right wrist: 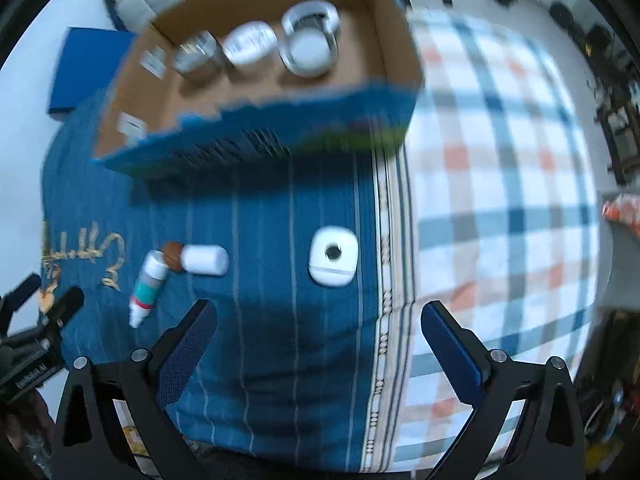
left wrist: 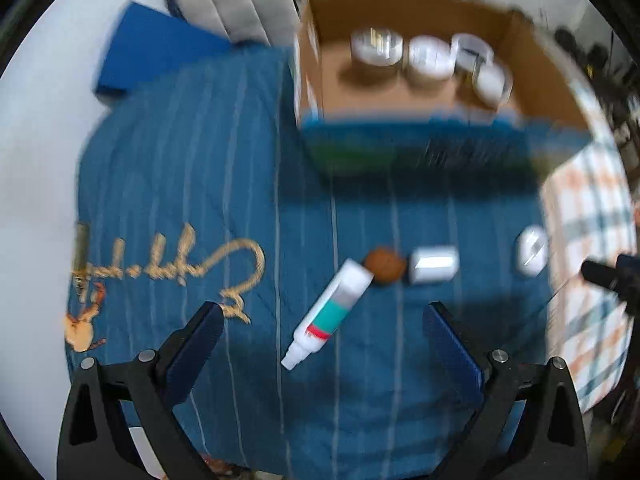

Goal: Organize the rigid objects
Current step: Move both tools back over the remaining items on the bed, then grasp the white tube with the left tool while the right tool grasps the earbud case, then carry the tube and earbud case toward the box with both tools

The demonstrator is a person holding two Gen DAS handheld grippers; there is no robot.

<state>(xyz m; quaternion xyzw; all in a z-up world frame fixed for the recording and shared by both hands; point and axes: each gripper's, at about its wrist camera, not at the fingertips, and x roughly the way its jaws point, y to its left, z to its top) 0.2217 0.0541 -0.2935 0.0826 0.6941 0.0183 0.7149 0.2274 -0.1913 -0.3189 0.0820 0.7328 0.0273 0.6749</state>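
A white tube with a teal band (left wrist: 330, 312) lies on the blue cloth (left wrist: 180, 168), just ahead of my open, empty left gripper (left wrist: 324, 320). Beside it lie a small brown object (left wrist: 385, 265), a white cylinder (left wrist: 434, 265) and a white rounded block (left wrist: 531, 252). In the right wrist view my right gripper (right wrist: 318, 320) is open and empty, with the white block with a dark hole (right wrist: 333, 256) just ahead; the tube (right wrist: 148, 284), the brown object (right wrist: 173, 255) and the cylinder (right wrist: 206, 259) lie to its left. A cardboard box (left wrist: 536, 80) (right wrist: 392, 32) behind holds several clear and white jars.
A plaid blue, white and orange cloth (right wrist: 500, 168) covers the surface to the right of the blue cloth. A blue flat box (left wrist: 156, 48) lies at the far left. The left gripper (right wrist: 44, 312) shows at the left edge of the right wrist view.
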